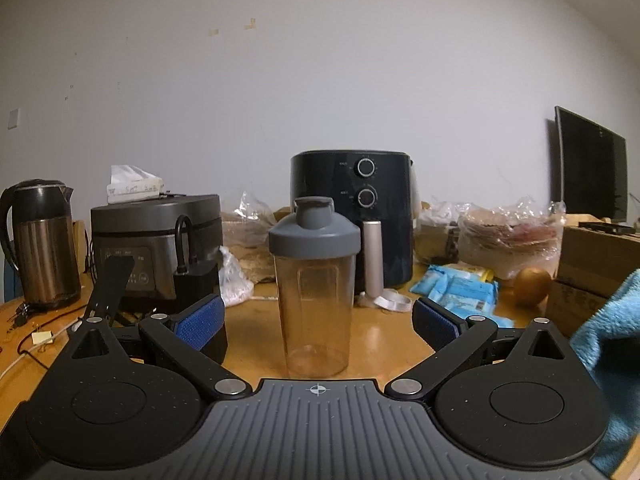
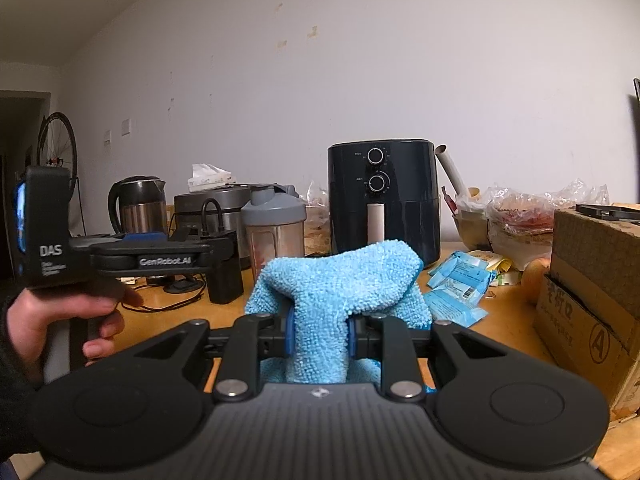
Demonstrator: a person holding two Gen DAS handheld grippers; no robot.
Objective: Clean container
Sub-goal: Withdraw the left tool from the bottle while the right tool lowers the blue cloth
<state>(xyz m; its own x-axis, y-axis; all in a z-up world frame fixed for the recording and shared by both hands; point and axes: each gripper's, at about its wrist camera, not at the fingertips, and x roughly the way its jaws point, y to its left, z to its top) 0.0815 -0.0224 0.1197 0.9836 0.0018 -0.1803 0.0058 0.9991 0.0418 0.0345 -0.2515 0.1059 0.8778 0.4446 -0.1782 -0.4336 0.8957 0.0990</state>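
Cluttered wooden table (image 1: pixel 392 336), left gripper (image 1: pixel 316 320) jaws wide around shaker bottle (image 1: pixel 314 280), right gripper (image 2: pixel 318 334) level, pinching blue cloth (image 2: pixel 340 280)

The clear plastic shaker bottle with a grey lid (image 1: pixel 313 288) stood upright on the wooden counter (image 1: pixel 384 336), right between the spread fingers of the left tool (image 1: pixel 316 320), touching neither. Behind it sat the black air fryer (image 1: pixel 352 216); left of that, the grey rice cooker (image 1: pixel 156 232) with a tissue box (image 1: pixel 134 184) on top, and further left the steel kettle (image 1: pixel 42 244). The right tool (image 2: pixel 318 334) clamped the blue fluffy cloth (image 2: pixel 340 284), right of the bottle. Blue snack packets (image 1: pixel 460 288) lay right of the fryer, a cardboard box (image 2: pixel 592 280) beyond them.
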